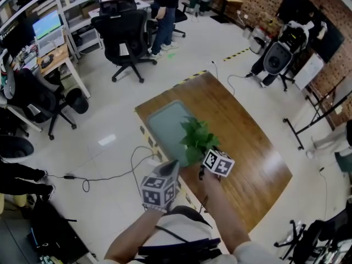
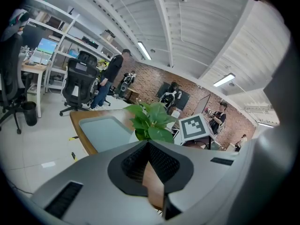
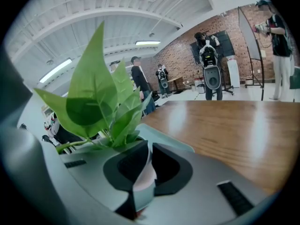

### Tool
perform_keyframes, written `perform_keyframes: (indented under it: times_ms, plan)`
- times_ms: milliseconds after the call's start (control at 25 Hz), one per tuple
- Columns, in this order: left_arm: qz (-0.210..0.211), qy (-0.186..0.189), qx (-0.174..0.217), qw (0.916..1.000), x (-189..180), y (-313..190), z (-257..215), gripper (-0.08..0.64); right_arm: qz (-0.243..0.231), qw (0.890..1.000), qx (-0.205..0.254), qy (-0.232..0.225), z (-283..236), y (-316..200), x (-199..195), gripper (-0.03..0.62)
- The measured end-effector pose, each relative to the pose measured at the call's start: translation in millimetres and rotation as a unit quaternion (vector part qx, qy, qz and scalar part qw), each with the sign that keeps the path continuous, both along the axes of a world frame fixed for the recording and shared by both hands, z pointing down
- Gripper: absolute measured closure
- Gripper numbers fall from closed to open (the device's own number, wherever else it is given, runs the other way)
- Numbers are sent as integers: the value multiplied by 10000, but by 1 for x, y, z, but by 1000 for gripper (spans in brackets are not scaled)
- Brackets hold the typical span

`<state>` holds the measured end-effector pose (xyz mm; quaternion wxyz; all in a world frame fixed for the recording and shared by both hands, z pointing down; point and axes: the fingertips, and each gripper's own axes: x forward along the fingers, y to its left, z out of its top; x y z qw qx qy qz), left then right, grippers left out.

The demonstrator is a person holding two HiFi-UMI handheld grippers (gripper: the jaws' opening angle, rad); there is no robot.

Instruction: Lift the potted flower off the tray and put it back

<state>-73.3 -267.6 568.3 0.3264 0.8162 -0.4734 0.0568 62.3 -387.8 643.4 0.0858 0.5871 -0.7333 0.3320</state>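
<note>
In the head view, a wooden table (image 1: 250,147) runs from 11 o'clock to 5 o'clock, and a pale green tray (image 1: 164,126) lies on its 10 o'clock part. The potted flower (image 1: 197,139) stands over the tray's 5 o'clock corner, its leaves hiding the pot, so it cannot be told whether the base rests on the tray or is clear of it. The right gripper (image 1: 201,157) reaches in from the plant's 5 o'clock, and the left gripper (image 1: 171,165) sits at the plant's 7 o'clock, just off the table's edge and apart from the plant. In the left gripper view, the left gripper (image 2: 149,143) has its 2 jaws closed tip to tip with nothing between them, only a wedge of table wood showing behind the tips. At 12 o'clock of the tips stands the potted flower (image 2: 151,120), the tray (image 2: 105,130) stretches off at 10 o'clock, and the marker cube (image 2: 193,127) of the other tool shows at 2 o'clock. A black office chair (image 2: 77,86) and a standing person (image 2: 107,81) are far off at 10 o'clock. In the right gripper view, the right gripper (image 3: 149,148) is clamped on the potted flower (image 3: 96,95), the thin white pot wall (image 3: 144,178) pinched between the 2 dark pads, with leaves rising at 11 o'clock. The tray (image 3: 165,137) lies just past the tips, and bare table (image 3: 234,130) fills 2 o'clock to 4 o'clock.
</note>
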Motion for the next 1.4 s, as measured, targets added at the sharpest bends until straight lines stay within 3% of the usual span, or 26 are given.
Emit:
perform_keyframes:
  times_ms: [480, 720, 1040, 1400]
  plan:
    - [324, 69, 67, 9994, 38, 12, -6, 566, 516, 9986, -1, 128, -20, 51, 84, 555]
    - [471, 63, 15, 9989, 63, 31, -6, 565, 660, 9972, -270, 205, -2, 87, 115, 555]
    - [463, -26, -115, 9989, 73, 59, 2, 566, 816, 9944, -646, 170, 41, 111, 136, 555]
    - [311, -106, -170, 9993, 63, 75, 5, 566, 847, 9944, -630, 69, 49, 116, 136, 545]
